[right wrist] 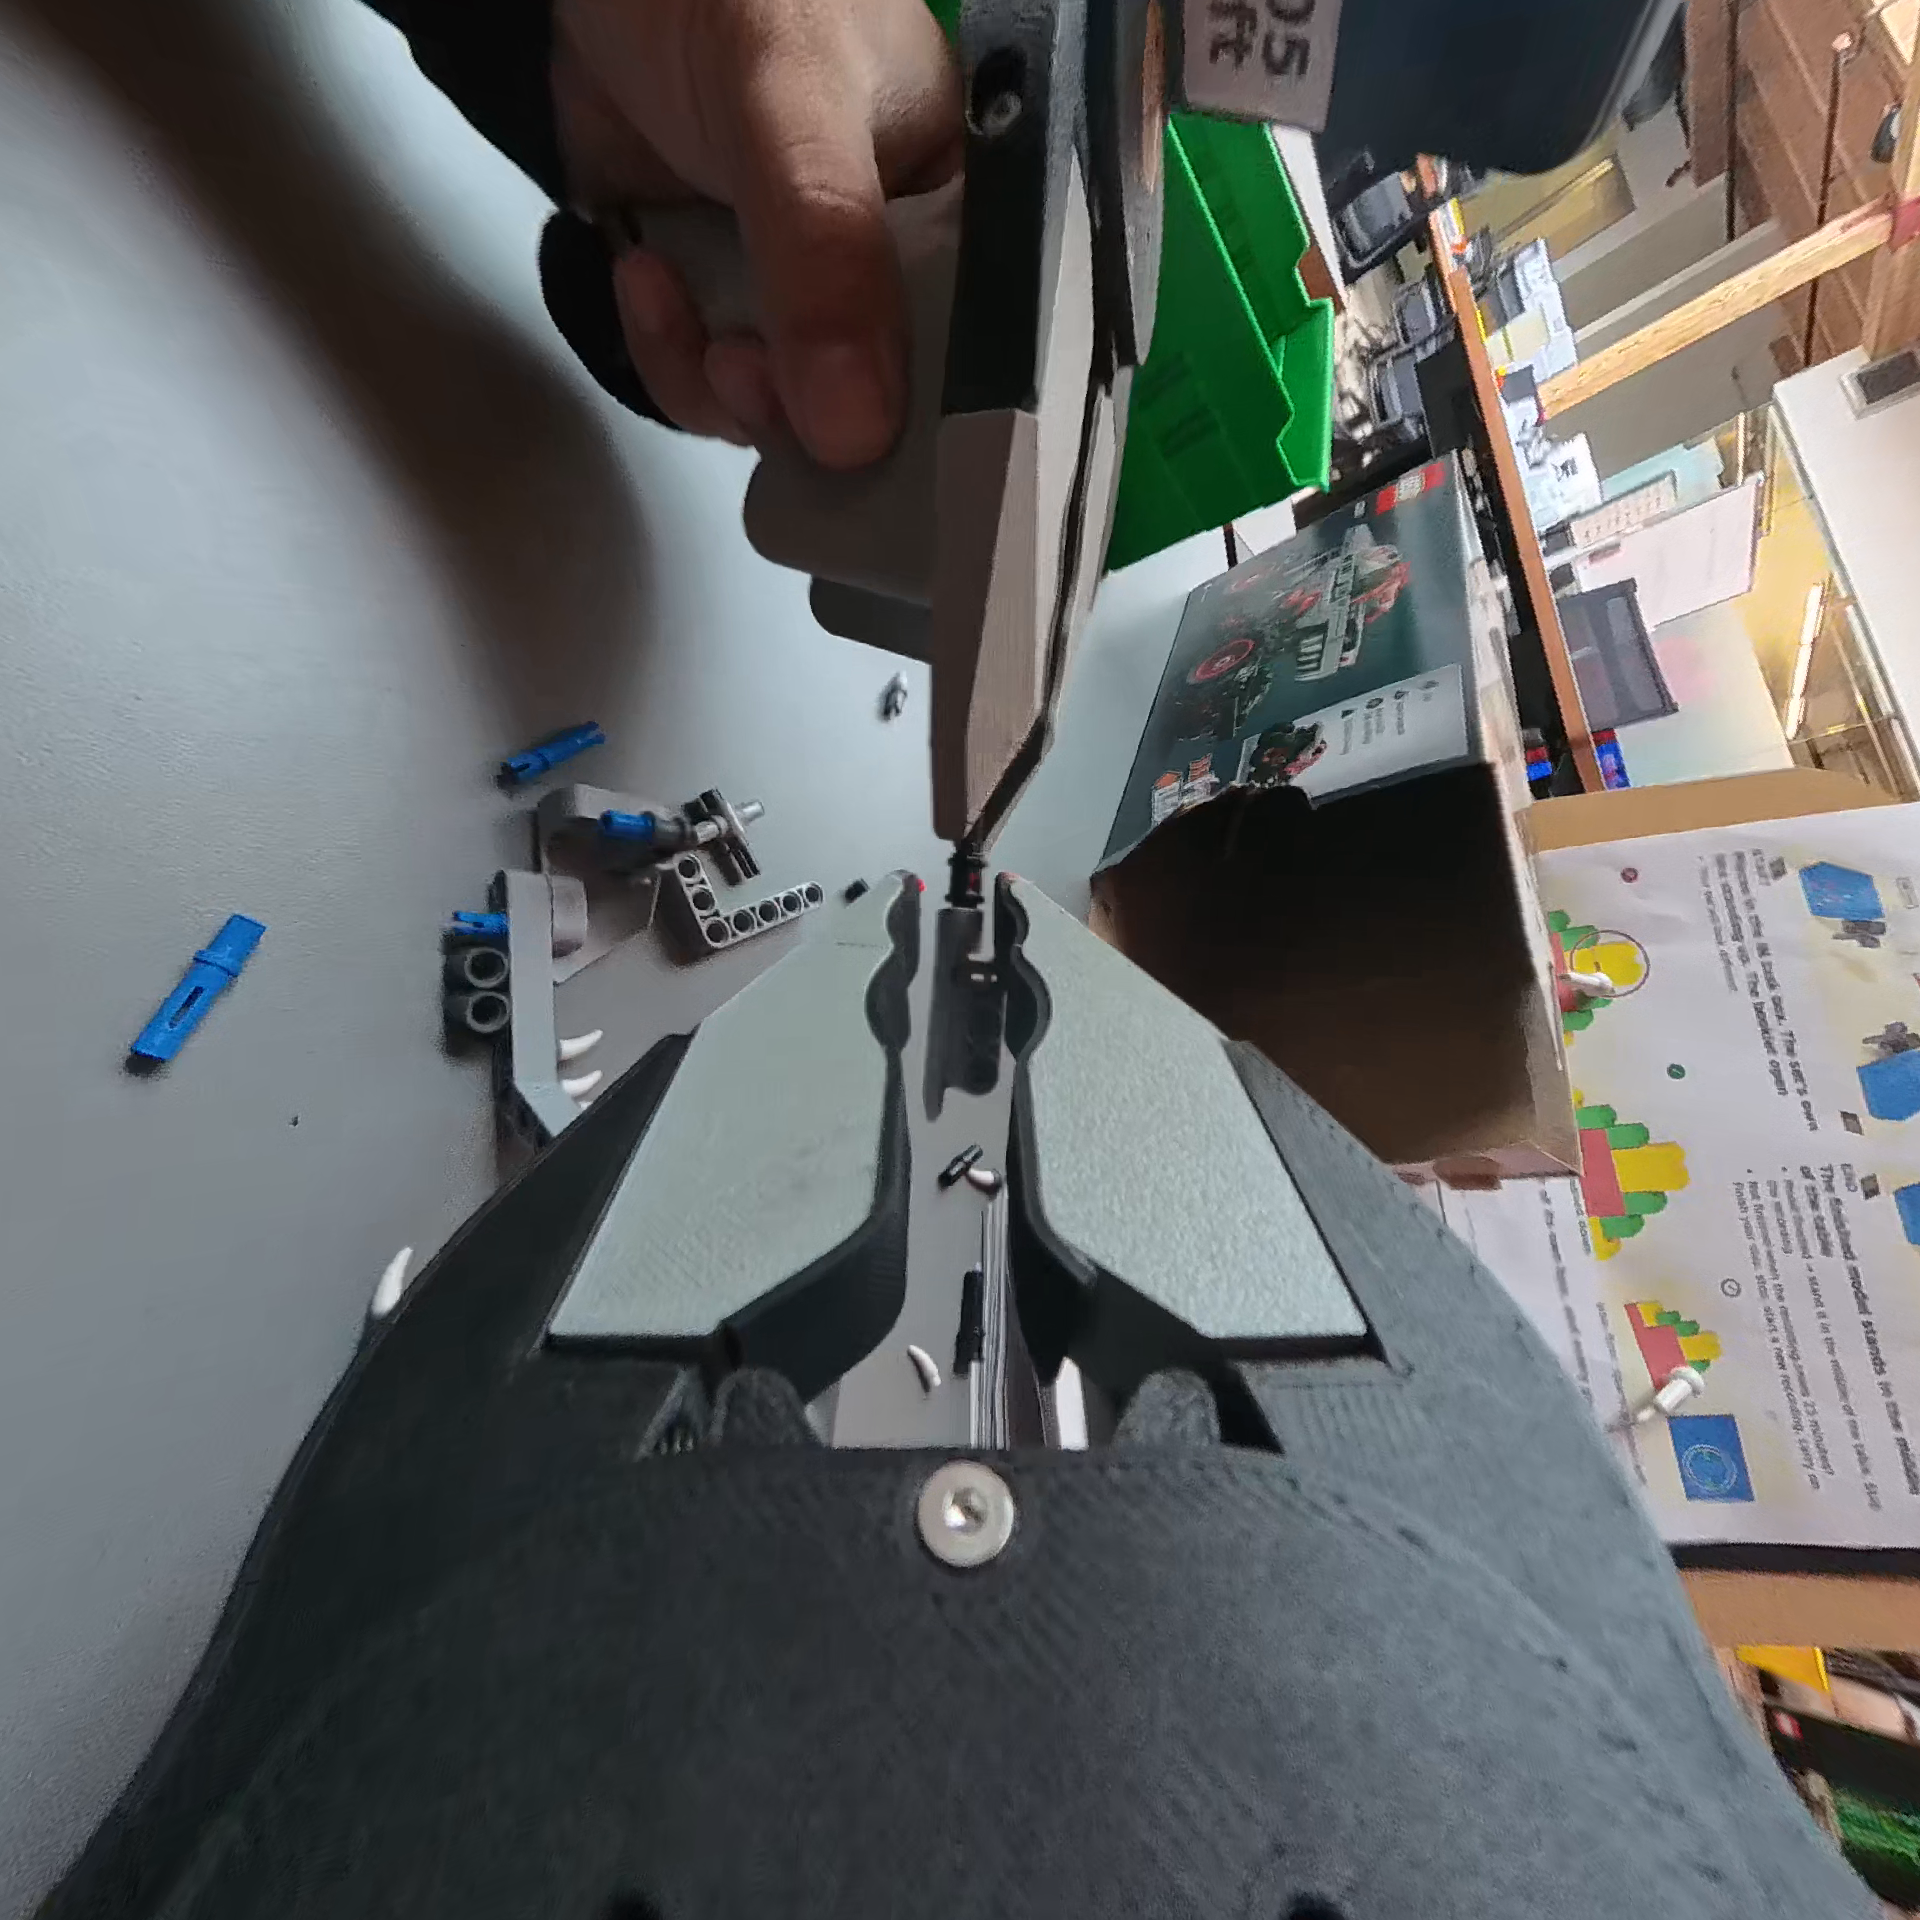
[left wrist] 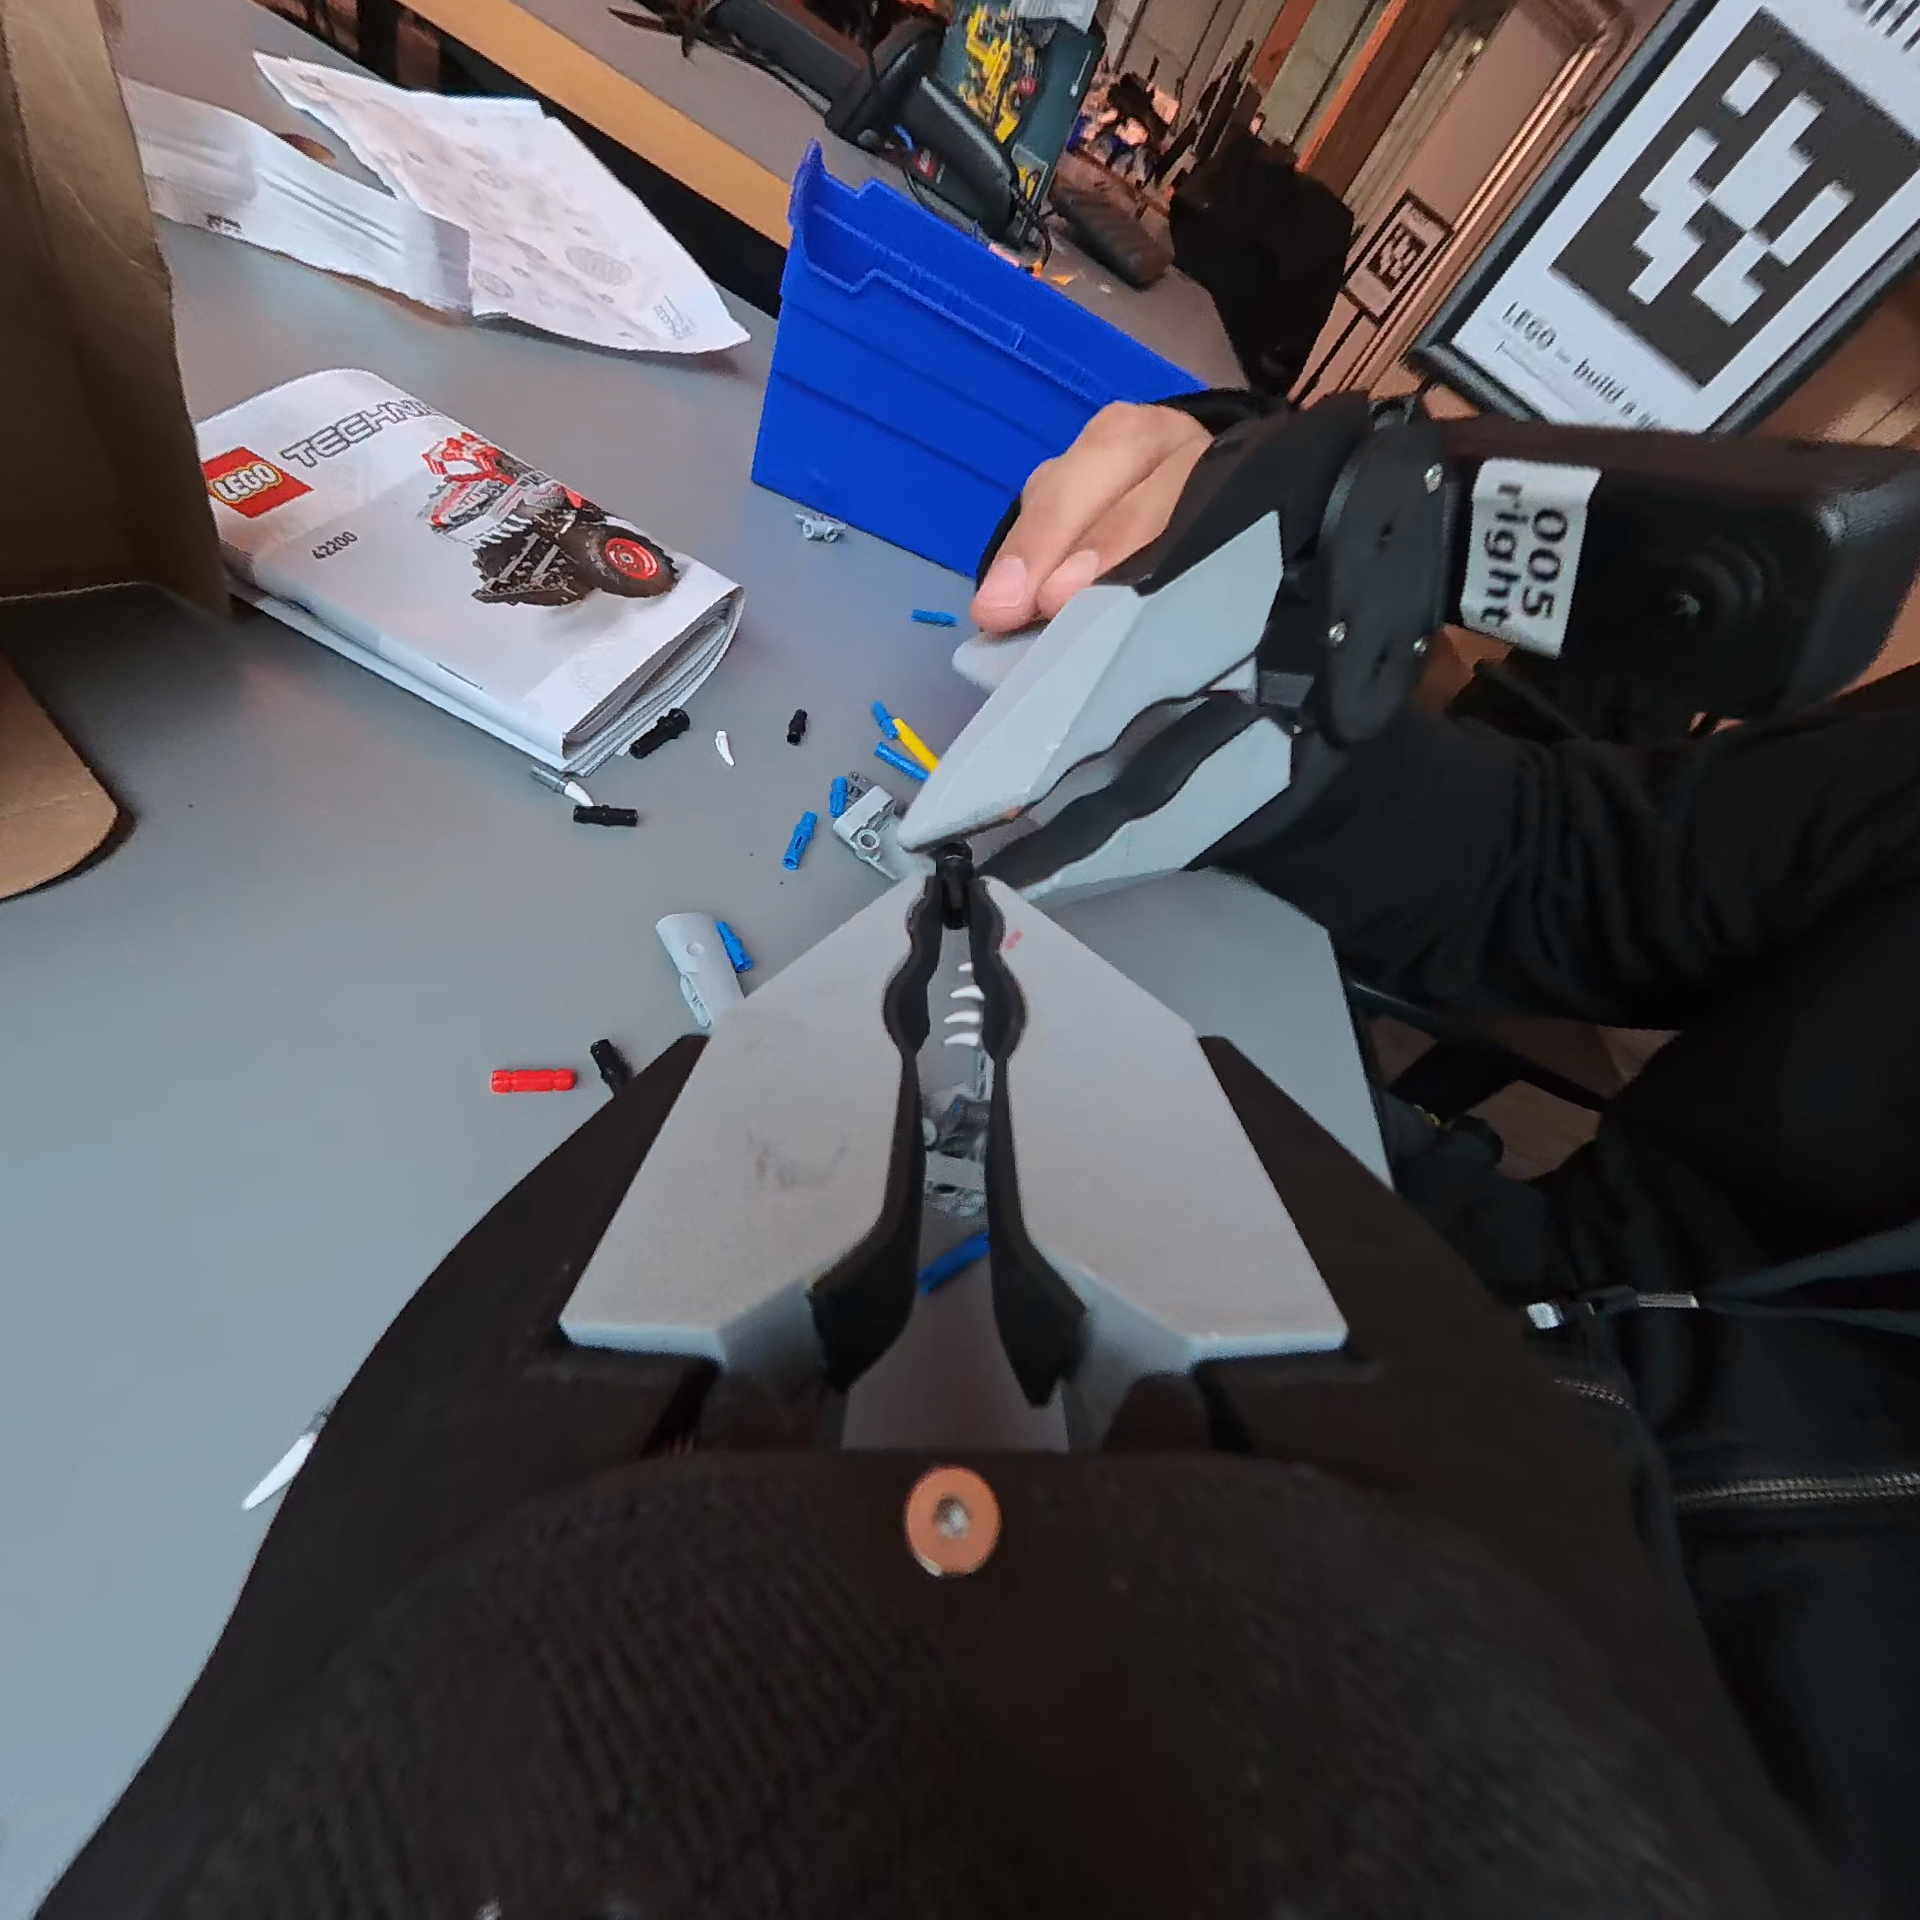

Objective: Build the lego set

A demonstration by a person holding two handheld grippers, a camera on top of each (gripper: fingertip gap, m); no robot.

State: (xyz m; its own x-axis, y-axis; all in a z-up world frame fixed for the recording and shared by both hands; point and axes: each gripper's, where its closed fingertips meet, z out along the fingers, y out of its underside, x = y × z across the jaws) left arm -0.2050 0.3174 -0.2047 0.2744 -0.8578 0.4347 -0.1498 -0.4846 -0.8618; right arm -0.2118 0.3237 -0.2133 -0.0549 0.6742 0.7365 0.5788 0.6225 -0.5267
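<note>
My left gripper [left wrist: 951, 899] is shut on a small black pin [left wrist: 952, 873] that sticks out of its tips. My right gripper [right wrist: 961, 883] is shut on a dark grey beam [right wrist: 966, 1023], held lengthwise between its fingers. The two grippers meet tip to tip above the grey table [left wrist: 312, 935]. The pin [right wrist: 967, 871] is at the end of the beam. The left gripper [right wrist: 971, 826] comes down from above in the right wrist view. The right gripper [left wrist: 935, 836] comes in from the right in the left wrist view. A hand [left wrist: 1081, 520] holds it.
Loose blue pins [left wrist: 798, 840], black pins [left wrist: 606, 816] and a red pin [left wrist: 532, 1081] lie scattered. A grey assembly with white teeth [right wrist: 530, 1049] and an L-shaped beam [right wrist: 732, 914] lie left. An instruction booklet [left wrist: 468, 561], blue bin [left wrist: 935, 395], green bin [right wrist: 1216, 343] and open set box [right wrist: 1340, 790] stand around. The tips of both grippers are at nearly the same place.
</note>
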